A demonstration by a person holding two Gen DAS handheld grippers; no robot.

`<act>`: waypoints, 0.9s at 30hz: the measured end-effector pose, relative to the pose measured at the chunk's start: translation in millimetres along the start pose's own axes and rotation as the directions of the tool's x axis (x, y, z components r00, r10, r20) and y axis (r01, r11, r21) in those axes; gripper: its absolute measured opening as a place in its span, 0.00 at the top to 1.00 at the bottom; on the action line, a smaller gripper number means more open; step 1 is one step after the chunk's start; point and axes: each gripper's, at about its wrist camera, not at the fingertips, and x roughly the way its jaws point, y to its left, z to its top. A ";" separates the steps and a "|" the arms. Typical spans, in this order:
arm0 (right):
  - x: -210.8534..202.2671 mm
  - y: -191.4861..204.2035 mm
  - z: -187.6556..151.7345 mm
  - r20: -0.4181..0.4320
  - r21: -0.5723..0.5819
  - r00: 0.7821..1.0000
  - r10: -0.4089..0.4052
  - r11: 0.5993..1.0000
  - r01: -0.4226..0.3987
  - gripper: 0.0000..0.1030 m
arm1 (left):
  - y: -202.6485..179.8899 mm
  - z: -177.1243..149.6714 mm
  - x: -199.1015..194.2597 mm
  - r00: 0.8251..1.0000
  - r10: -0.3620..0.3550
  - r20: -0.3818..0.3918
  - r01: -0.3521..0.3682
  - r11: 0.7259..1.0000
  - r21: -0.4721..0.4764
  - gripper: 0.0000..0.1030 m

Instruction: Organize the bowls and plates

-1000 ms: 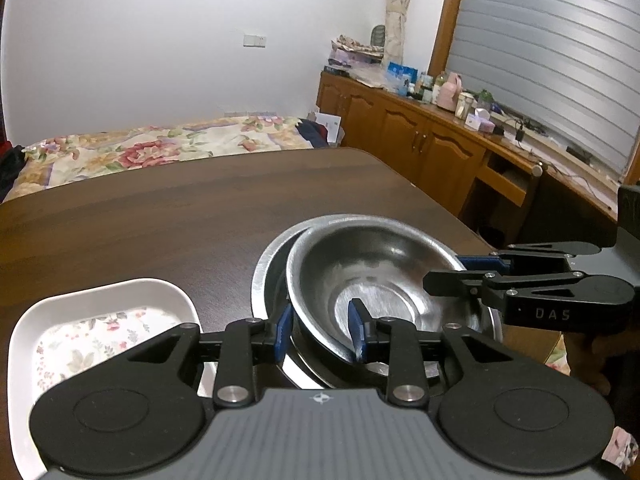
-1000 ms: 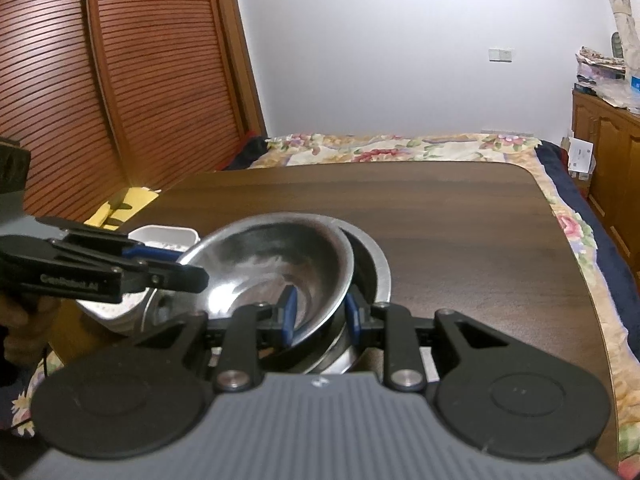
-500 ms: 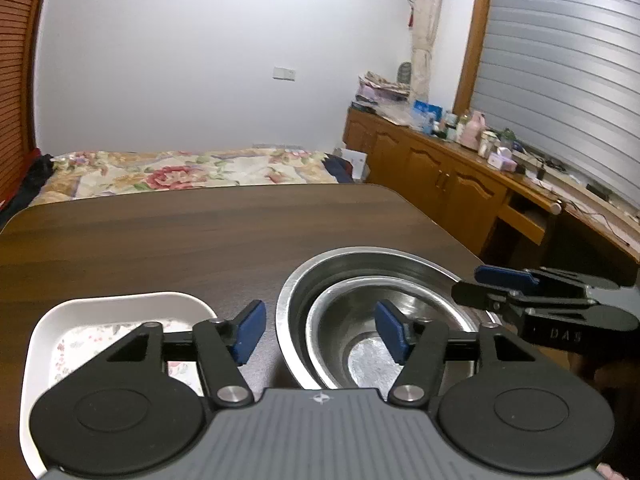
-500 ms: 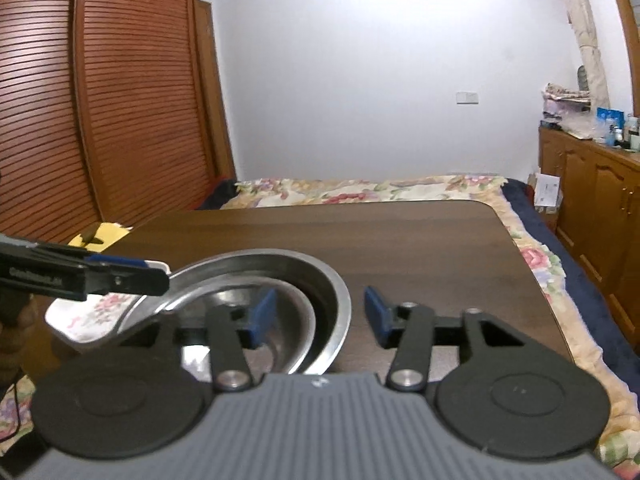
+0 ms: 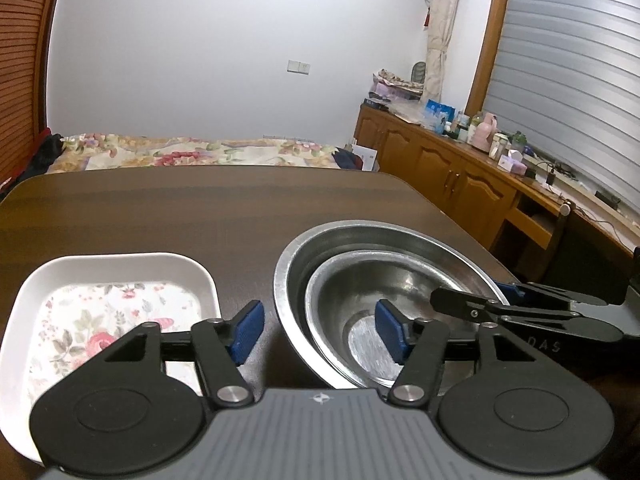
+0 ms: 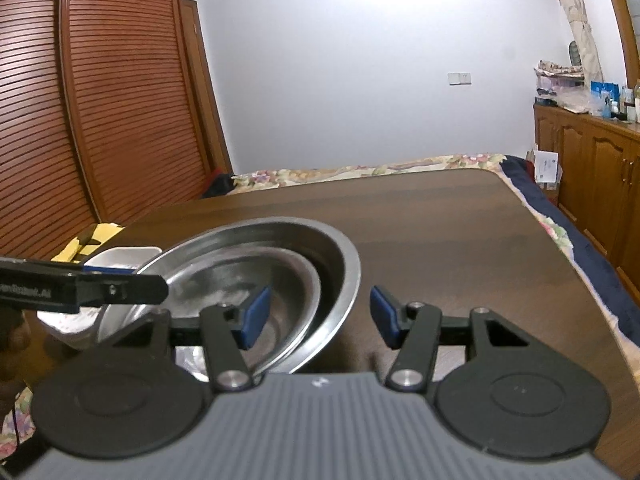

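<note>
small steel bowl (image 5: 372,320) already nested inside big steel bowl (image 5: 320,240) on the table (image 5: 200,208), so bowl stacking looks done. left gripper (image 5: 320,332) and right gripper (image 6: 320,314) both spread wide, holding nothing. floral white plate (image 5: 104,312) sits just left of the bowls, probably next, though other dishes may be out of view.

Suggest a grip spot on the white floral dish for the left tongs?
Take the white floral dish by its raised rim at the right edge, nearest the open left tongs: one pad inside the wall, one outside, coming from above. The flat, shallow floor offers nothing to pinch, and the nested steel bowls crowd that side.
</note>
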 end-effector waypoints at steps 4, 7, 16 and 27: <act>3.0 2.9 -2.6 -0.014 -0.004 1.000 0.005 1.000 -0.005 0.58 | 0.0 -3.5 2.8 1.000 -0.003 -0.013 0.003 1.000 0.002 0.56; 3.7 2.7 -3.1 -0.021 0.016 1.000 0.022 1.000 -0.022 0.66 | 0.5 -5.6 3.9 1.000 0.008 -0.023 -0.008 1.000 0.001 0.67; 3.4 9.4 3.2 -0.038 0.010 0.999 0.001 1.000 0.000 0.69 | 5.0 -1.0 -4.4 1.000 0.019 -0.016 -0.019 1.000 -0.016 0.70; 2.5 25.6 22.5 -0.015 -0.024 0.999 0.032 0.999 -0.033 0.69 | 15.4 9.9 -28.8 0.998 0.035 0.043 -0.034 0.999 -0.036 0.70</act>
